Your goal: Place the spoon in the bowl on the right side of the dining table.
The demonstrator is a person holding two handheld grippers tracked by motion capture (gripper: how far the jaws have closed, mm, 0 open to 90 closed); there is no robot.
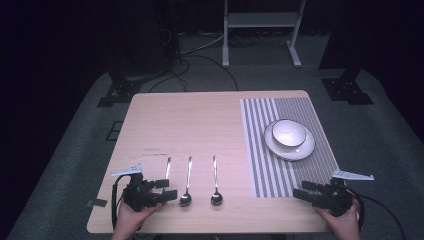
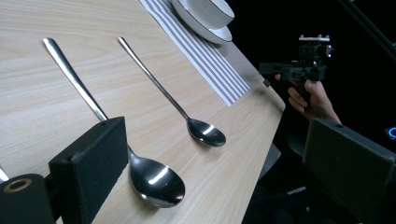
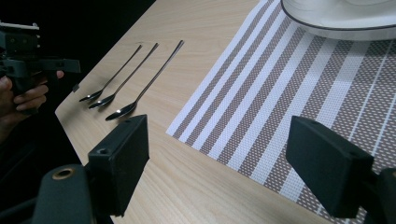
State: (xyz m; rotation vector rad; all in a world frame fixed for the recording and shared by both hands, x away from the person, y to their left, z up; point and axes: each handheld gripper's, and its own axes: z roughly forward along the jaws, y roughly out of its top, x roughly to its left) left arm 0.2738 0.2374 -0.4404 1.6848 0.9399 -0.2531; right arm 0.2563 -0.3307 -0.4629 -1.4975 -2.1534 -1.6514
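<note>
Three metal spoons lie side by side near the table's front left: the left spoon (image 1: 168, 166), the middle spoon (image 1: 187, 186) and the right spoon (image 1: 215, 186). My left gripper (image 1: 166, 189) rests open at the front left corner, its jaws over the left spoon's bowl end and gripping nothing. In the left gripper view the middle spoon (image 2: 154, 179) lies just past the left jaw. A white bowl (image 1: 289, 132) sits on a white plate (image 1: 302, 150) on a striped placemat (image 1: 260, 150). My right gripper (image 1: 305, 190) is open at the placemat's front edge.
The pale wooden table (image 1: 200, 120) ends just behind both hands. Dark stands and cables sit on the grey floor beyond it. A white frame (image 1: 260, 30) stands at the back.
</note>
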